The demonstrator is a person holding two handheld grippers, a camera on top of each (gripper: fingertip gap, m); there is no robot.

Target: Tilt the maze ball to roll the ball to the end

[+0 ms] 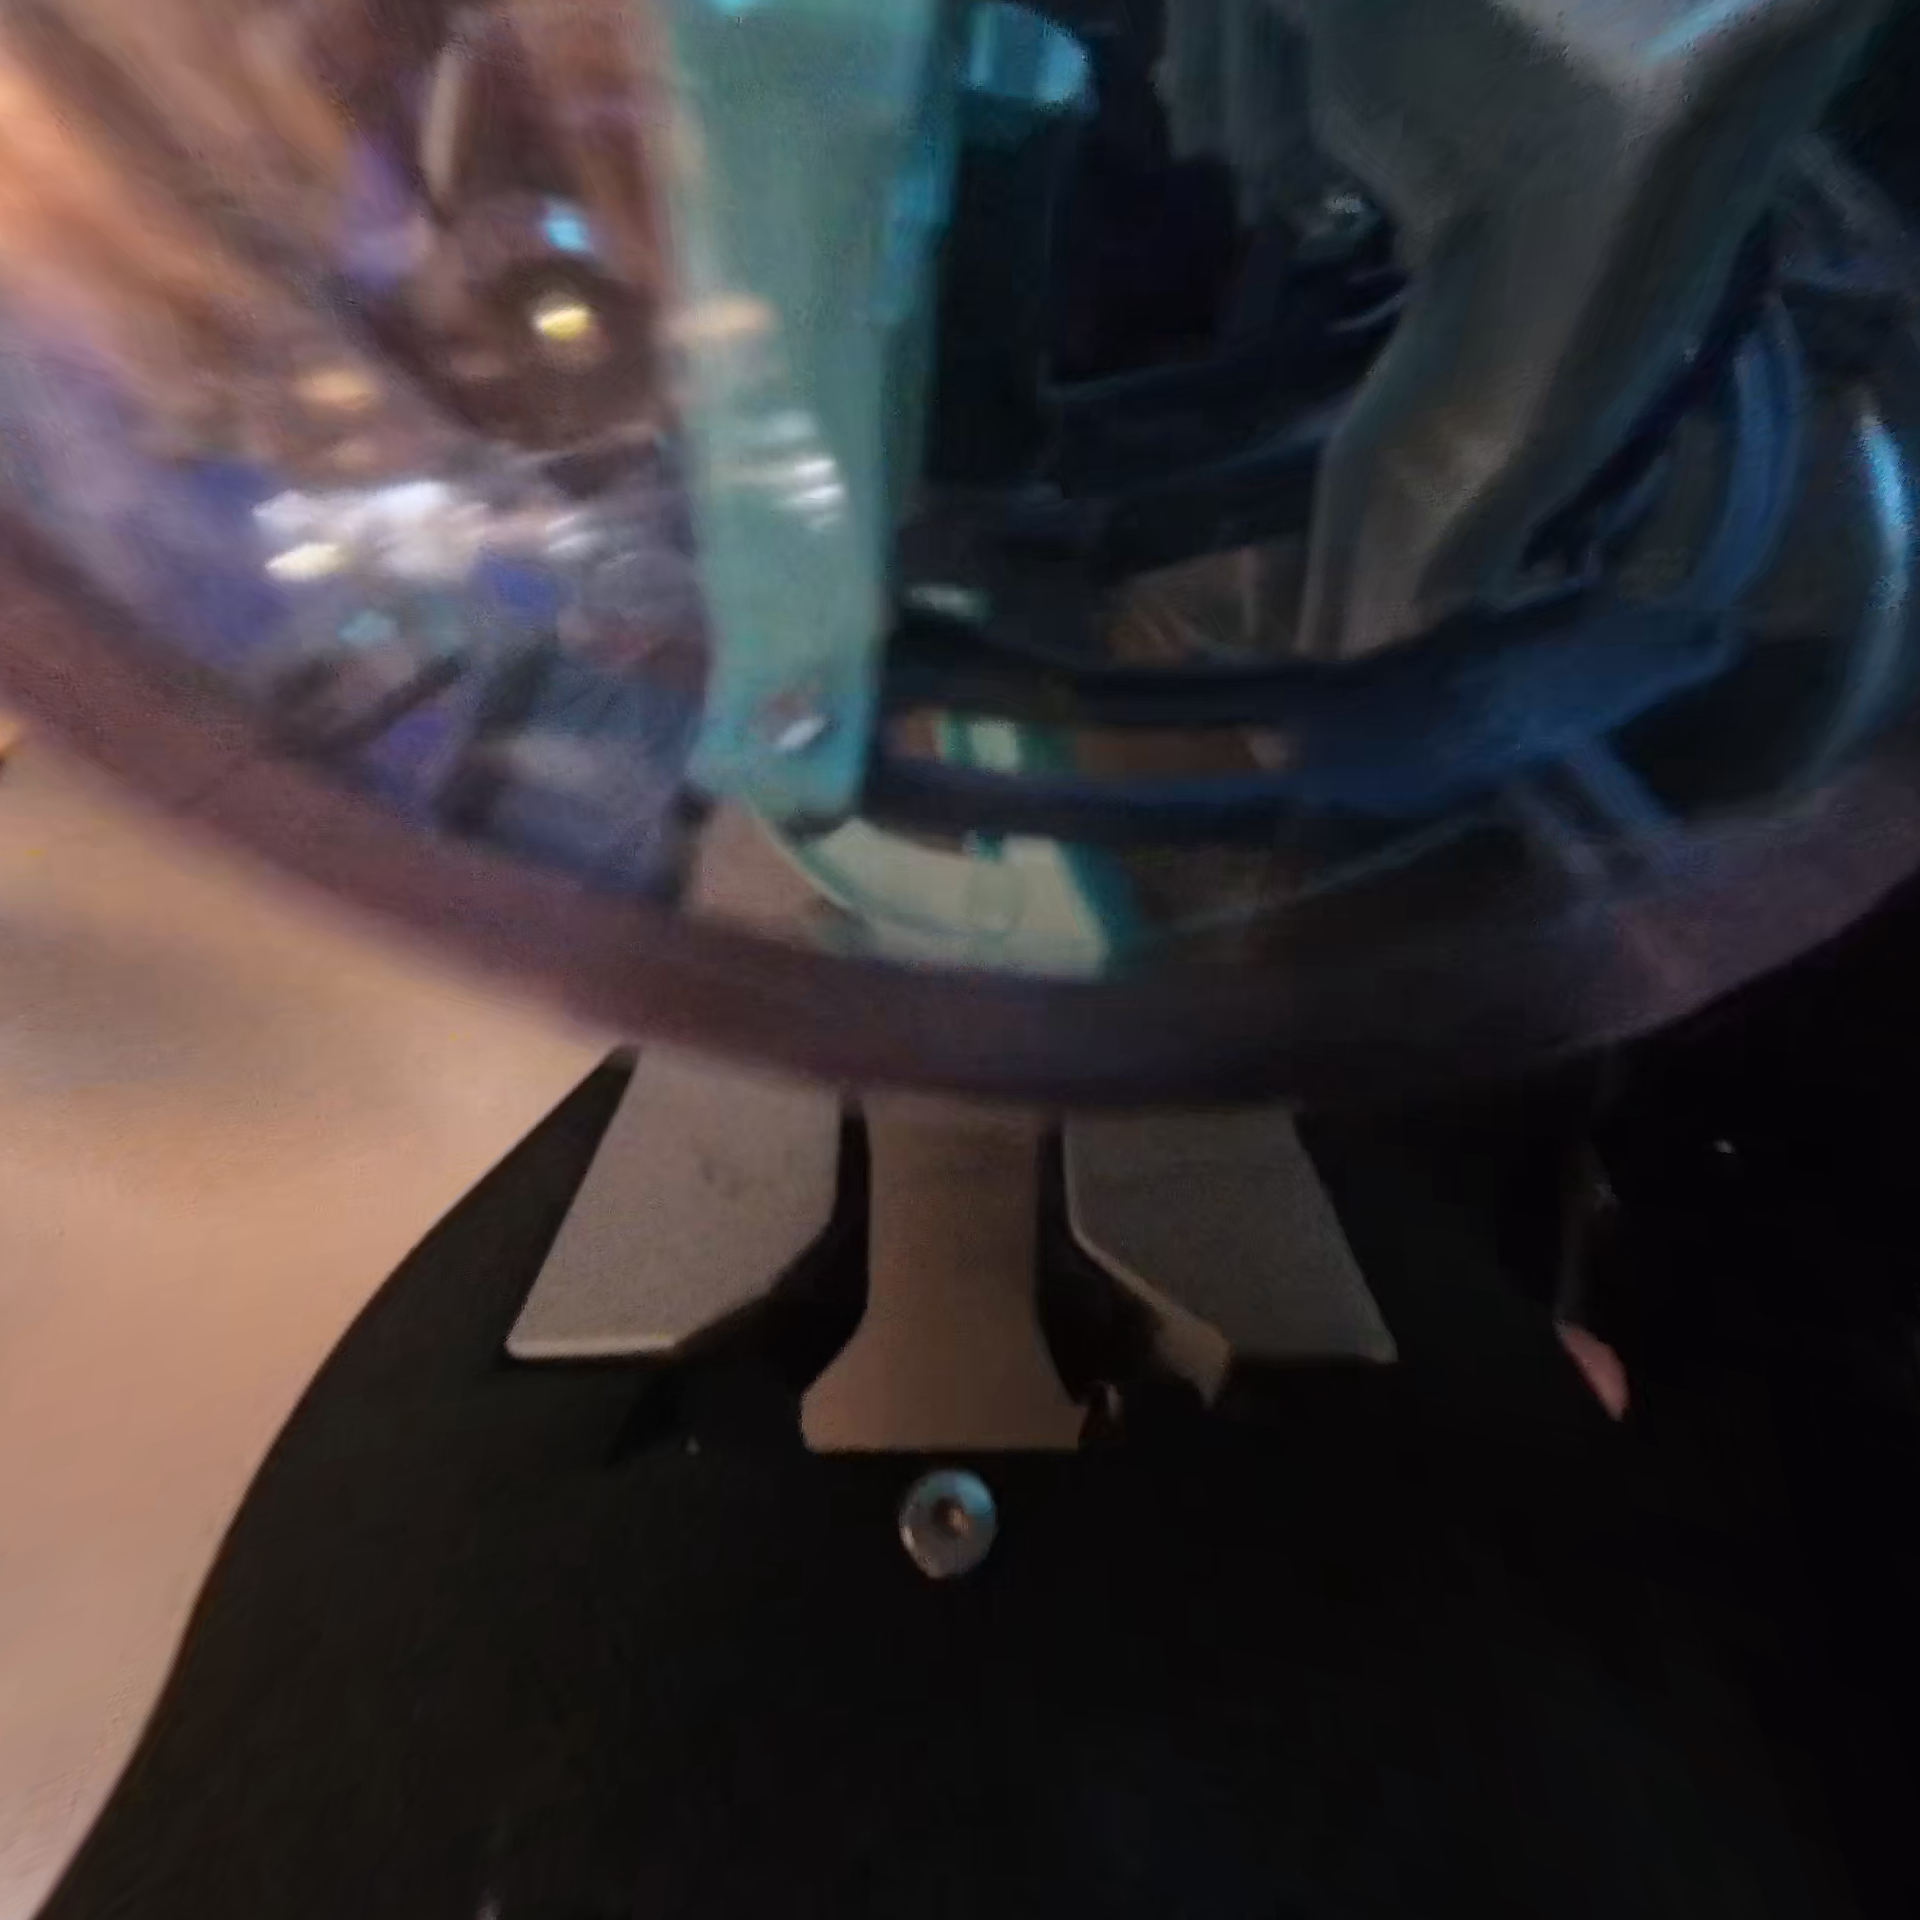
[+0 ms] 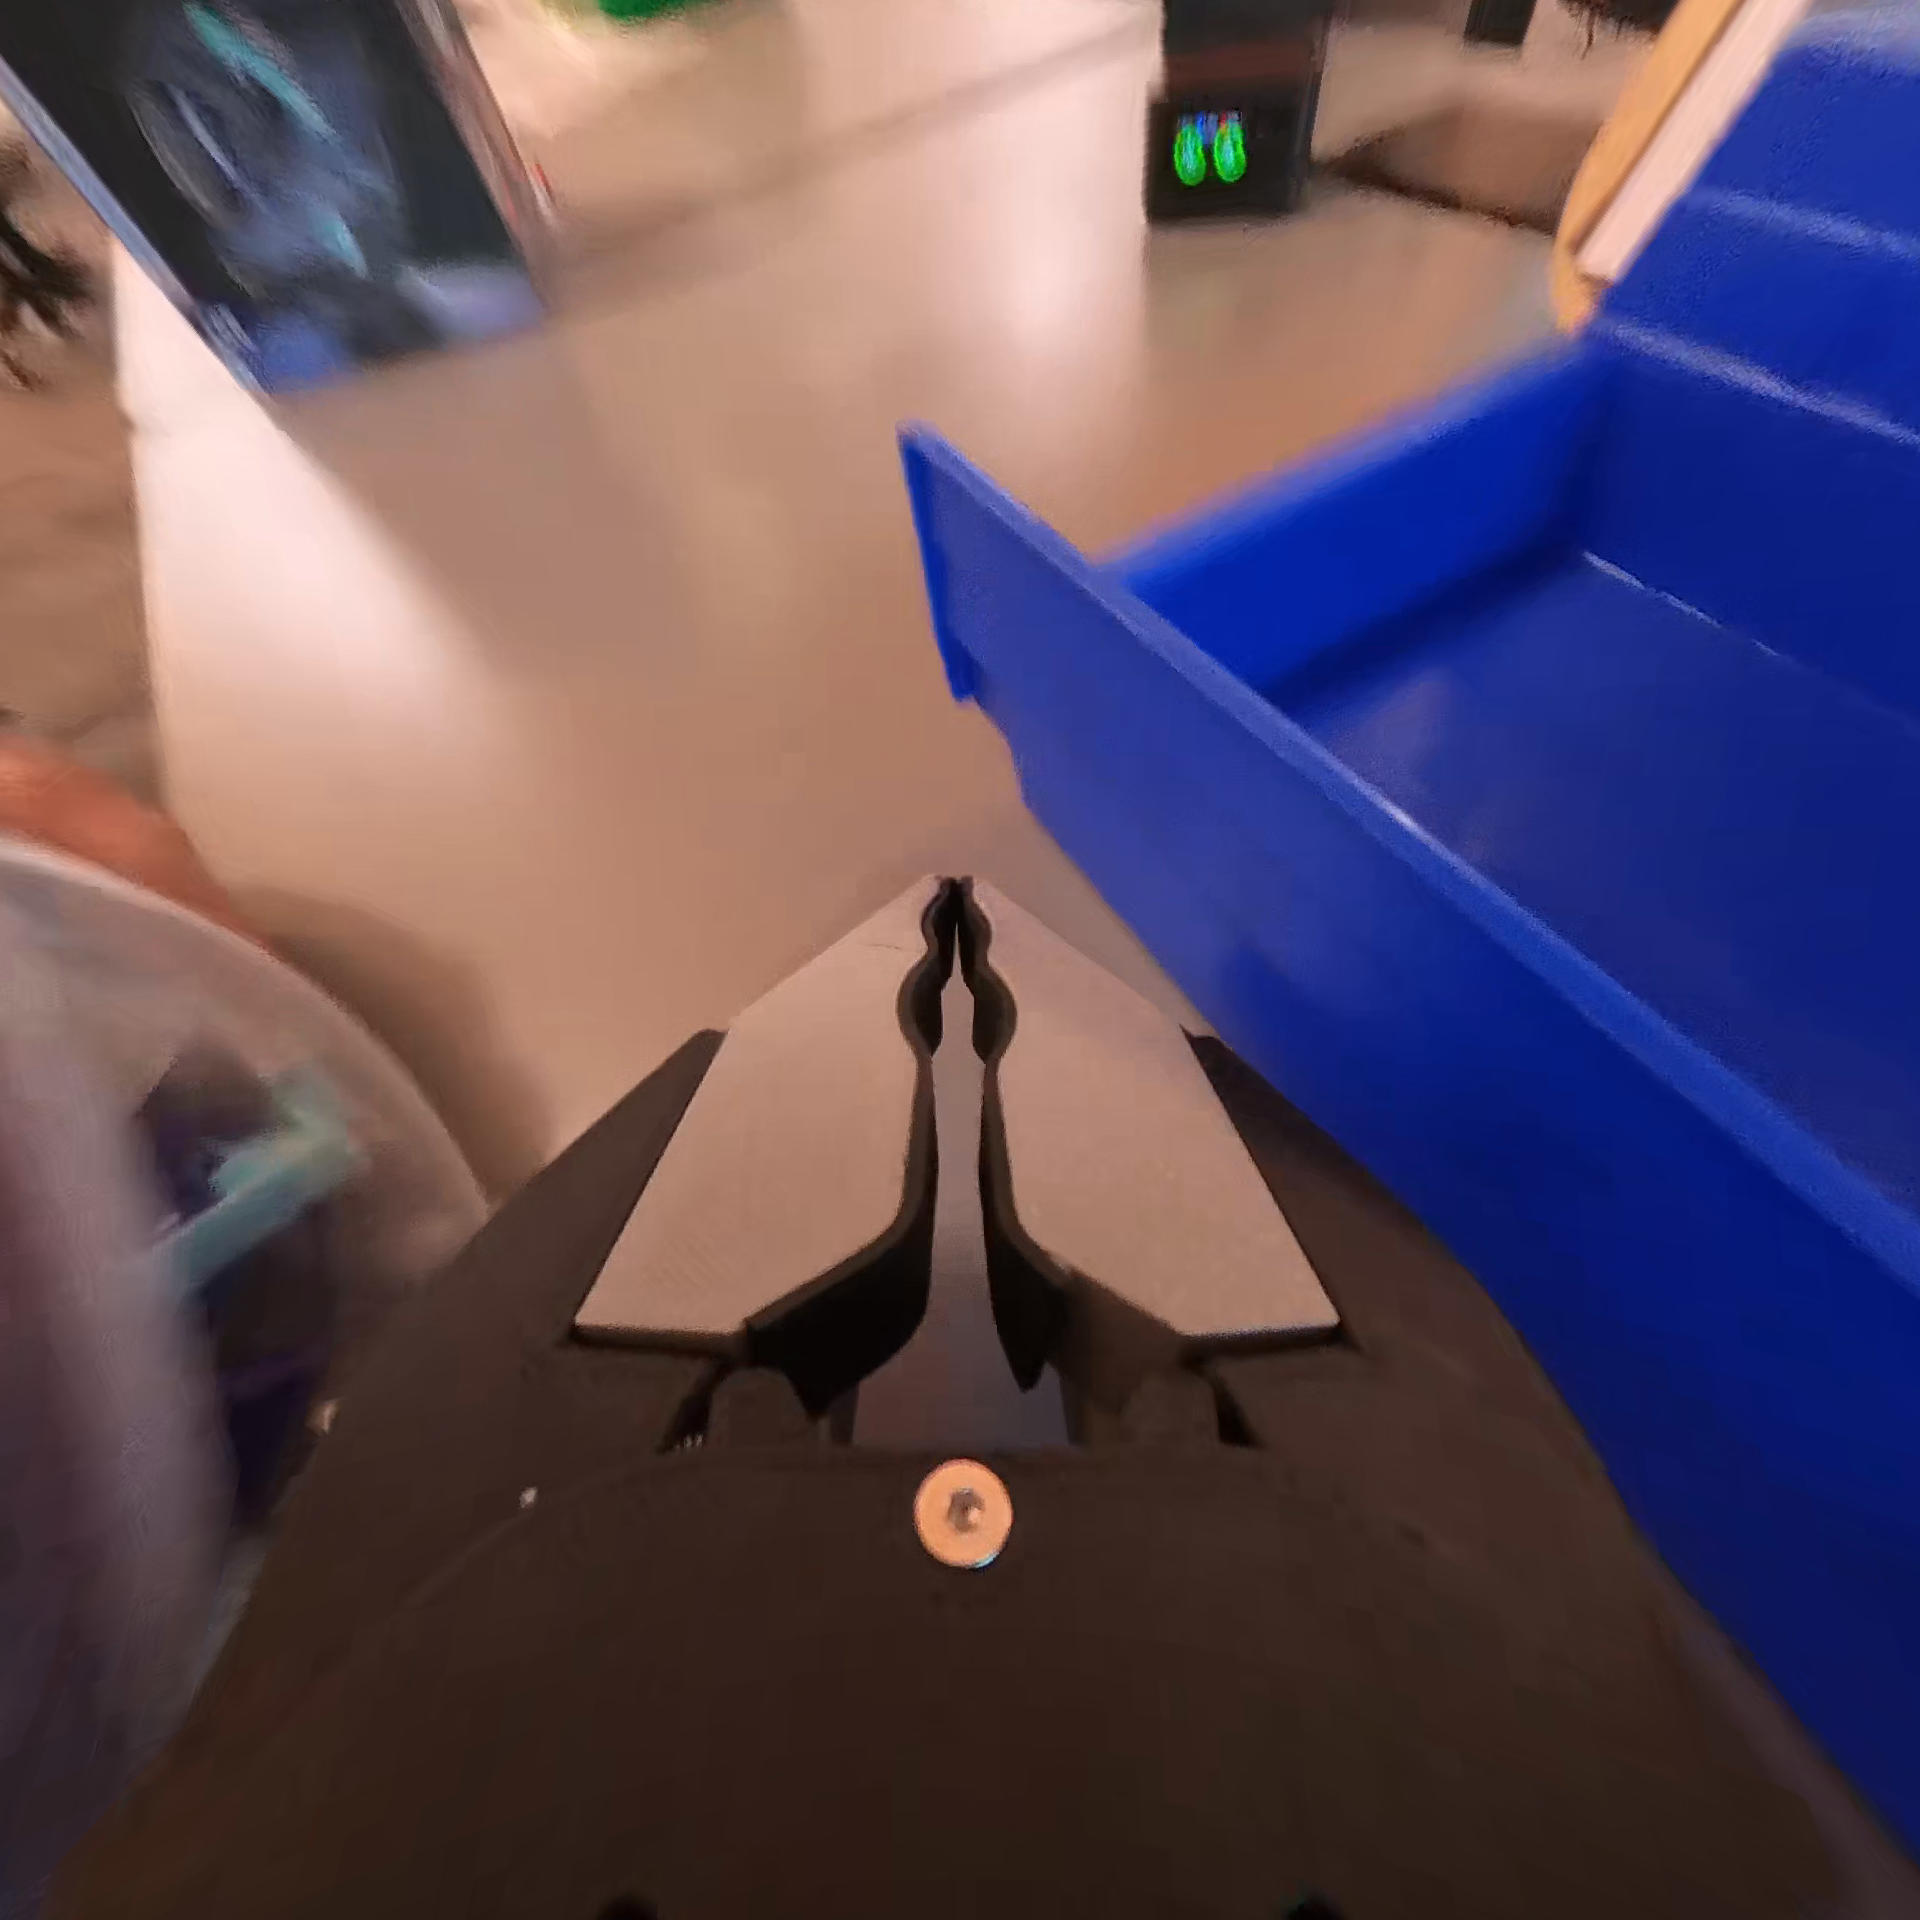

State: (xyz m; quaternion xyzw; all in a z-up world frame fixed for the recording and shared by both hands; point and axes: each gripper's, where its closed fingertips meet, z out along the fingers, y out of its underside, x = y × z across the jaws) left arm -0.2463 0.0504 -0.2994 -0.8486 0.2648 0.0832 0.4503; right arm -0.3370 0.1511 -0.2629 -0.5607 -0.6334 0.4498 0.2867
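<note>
Maze ball [image 1: 935, 520] fills the whole upper part of the left wrist view, from 9 o'clock across to 3 o'clock, heavily blurred. Its clear shell has a purplish rim curving along the bottom; inside show a teal band near 12 o'clock, dark blue tracks toward 3 o'clock and a pale strip at upper right. The small ball inside cannot be made out in the blur.

Just under the shell, the left gripper [image 1: 951, 1081] points at it. Its 2 grey fingers [image 1: 707, 1195] run up to the shell's lower edge and their tips vanish behind it, so I cannot tell how far apart the jaws stand or whether they press on the shell.

In the right wrist view the same ball [image 2: 156, 1195] sits at 8 o'clock, at the frame edge, beside the gripper's black body and away from its tips. The right gripper [image 2: 954, 883] has its jaws closed tip against tip, with nothing between them, above the pale table [image 2: 623, 623].

At 3 o'clock a blue bin [image 2: 1507, 831] stands close beside the right fingers. At 11 o'clock lies a dark box [image 2: 291, 177] with a blurred picture on it. At 1 o'clock, farther off, stands a small black device [image 2: 1231, 135] with green lights.
</note>
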